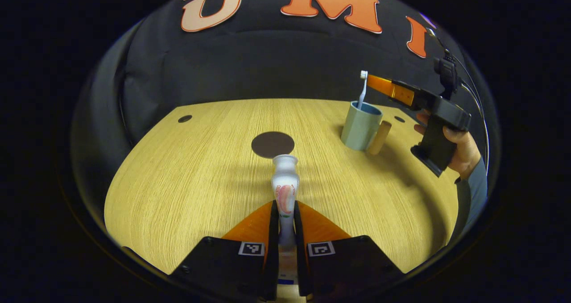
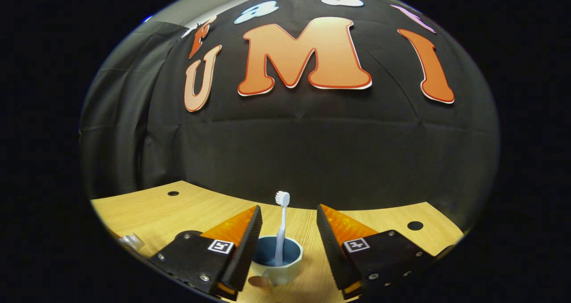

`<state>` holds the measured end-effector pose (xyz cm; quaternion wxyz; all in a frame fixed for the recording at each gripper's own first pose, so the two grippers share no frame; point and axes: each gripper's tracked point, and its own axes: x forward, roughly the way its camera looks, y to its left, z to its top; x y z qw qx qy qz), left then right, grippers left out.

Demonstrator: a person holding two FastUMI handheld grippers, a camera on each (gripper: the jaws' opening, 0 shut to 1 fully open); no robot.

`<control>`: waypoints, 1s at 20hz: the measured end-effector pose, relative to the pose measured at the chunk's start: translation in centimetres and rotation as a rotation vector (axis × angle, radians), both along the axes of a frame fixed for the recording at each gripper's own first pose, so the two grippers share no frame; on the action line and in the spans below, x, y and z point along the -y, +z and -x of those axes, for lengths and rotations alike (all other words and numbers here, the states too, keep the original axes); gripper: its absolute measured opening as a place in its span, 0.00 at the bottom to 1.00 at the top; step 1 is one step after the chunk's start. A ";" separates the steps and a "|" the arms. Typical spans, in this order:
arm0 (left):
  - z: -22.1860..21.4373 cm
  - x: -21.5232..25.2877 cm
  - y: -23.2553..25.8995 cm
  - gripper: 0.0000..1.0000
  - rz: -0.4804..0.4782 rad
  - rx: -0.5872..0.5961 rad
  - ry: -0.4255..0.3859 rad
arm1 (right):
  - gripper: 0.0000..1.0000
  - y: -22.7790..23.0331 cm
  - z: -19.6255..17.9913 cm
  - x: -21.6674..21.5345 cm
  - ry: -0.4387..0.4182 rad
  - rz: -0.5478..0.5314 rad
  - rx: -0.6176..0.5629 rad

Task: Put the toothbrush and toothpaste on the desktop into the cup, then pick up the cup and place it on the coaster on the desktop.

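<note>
Toothpaste (image 1: pixel 285 191) base hidden between clamping left gripper (image 1: pixel 286 213) fingers.

Wooden tabletop (image 1: pixel 187 182), black cloth wall (image 2: pixel 312 151)

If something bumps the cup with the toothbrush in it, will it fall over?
Probably not easily. The cup looks wide and squat, standing flat on the wooden desk, so it likely slides before tipping. The toothbrush stands loose inside, well above the rim, so it may rattle or lean. The side handle would probably stop much rolling.
</note>
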<state>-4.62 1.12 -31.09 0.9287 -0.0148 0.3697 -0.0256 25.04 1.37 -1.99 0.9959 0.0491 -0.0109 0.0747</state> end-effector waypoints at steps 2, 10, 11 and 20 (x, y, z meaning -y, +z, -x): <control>-1.0 1.1 1.9 0.22 0.000 0.076 -0.017 | 0.86 0.2 1.8 0.8 0.003 -0.005 -0.022; -7.9 6.9 11.8 0.21 0.110 0.433 -0.072 | 0.97 1.4 9.7 5.6 -0.035 -0.053 -0.036; -8.9 7.6 12.7 0.21 0.130 0.473 -0.076 | 0.97 1.5 10.6 6.3 -0.046 -0.047 -0.030; -17.1 13.9 16.4 0.21 0.259 0.702 -0.127 | 0.97 0.6 17.7 12.8 -0.146 0.026 0.011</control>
